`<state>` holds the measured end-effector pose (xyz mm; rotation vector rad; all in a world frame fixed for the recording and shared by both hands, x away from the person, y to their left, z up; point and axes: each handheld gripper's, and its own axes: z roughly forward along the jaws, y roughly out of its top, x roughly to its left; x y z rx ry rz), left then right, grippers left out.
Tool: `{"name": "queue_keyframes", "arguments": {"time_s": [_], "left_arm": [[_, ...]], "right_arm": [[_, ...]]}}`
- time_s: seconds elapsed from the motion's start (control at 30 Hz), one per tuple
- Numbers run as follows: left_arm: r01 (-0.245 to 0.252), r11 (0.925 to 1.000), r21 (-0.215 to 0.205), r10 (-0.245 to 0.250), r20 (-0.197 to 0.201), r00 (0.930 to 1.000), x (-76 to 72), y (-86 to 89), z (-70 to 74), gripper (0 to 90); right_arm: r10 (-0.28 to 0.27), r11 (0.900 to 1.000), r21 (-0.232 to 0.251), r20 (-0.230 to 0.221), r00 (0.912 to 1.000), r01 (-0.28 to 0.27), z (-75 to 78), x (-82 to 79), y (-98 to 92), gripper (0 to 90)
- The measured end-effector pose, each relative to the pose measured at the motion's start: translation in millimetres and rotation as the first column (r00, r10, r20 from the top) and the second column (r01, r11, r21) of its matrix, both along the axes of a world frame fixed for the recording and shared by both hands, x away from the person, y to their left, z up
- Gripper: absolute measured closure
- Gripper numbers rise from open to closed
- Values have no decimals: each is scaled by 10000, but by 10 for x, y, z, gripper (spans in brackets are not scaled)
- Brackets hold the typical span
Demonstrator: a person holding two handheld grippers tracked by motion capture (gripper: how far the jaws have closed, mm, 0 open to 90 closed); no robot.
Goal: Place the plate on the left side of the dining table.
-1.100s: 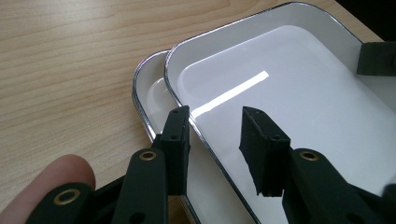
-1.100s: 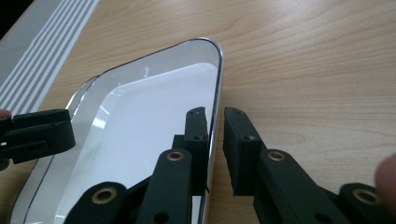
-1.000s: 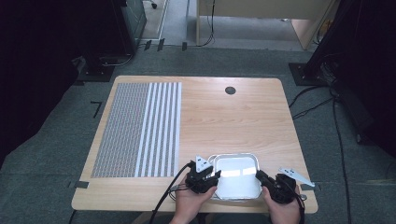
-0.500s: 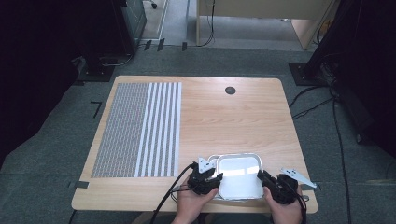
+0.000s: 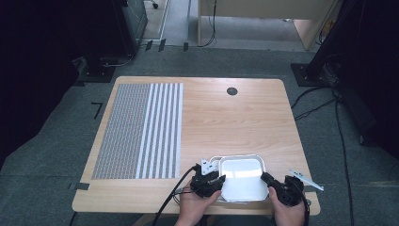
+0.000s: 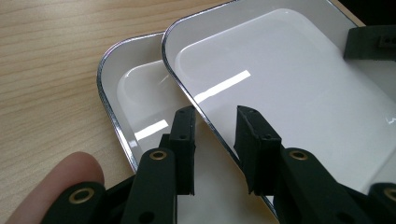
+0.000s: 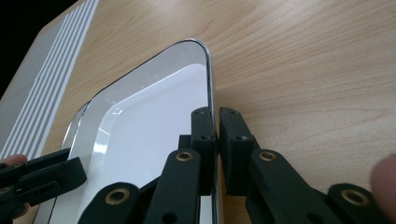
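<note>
Down at the near edge of the wooden table [image 5: 244, 117], two hands work a pair of stacked white trays with shiny metal-looking rims. The right gripper [image 7: 217, 135] has its jaws drawn tight together on the right rim of the upper tray [image 7: 140, 135], one pad inside the rim and one outside, pinching it; in the high view the same gripper [image 5: 269, 179] sits at the tray's near right corner. Across the tray, the left gripper [image 6: 215, 140] straddles the upper tray's [image 6: 289, 88] left rim with its jaws apart: they have just been closing in, the rim runs between them, yet a gap shows on both sides and neither pad presses on it. A fingertip [image 6: 51, 182] of the left hand peeks in beside that gripper. The upper tray is shifted off the lower tray [image 6: 135, 93], so the lower one's left rim and a strip of its glossy floor show just left of the upper tray. From above, the stack [image 5: 240, 176] lies at the table's near edge, a little right of centre, between the two grippers, the left gripper [image 5: 217, 180] at its near left corner. Left of the trays lies a grey striped mat [image 5: 136, 132], covering the table's left part. Far beyond the trays, near the back edge, sits a dark round cable port [image 5: 232, 91].
</note>
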<state>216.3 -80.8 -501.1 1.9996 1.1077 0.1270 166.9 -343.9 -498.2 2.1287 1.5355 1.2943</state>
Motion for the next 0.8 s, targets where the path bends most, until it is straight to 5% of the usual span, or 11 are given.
{"name": "queue_keyframes", "arguments": {"time_s": [0.17, 0.8], "left_arm": [[-89, 9999, -117, 88, -112, 9999, 11, 3, 28, 719], [-305, 9995, 99, 305, -56, 9995, 104, 132, 168, 759]], "right_arm": [[48, 9999, 124, 162, 9999, -50, 1, -11, -13, 861], [627, 9960, -657, 279, 9976, -608, 106, 97, 143, 877]]}}
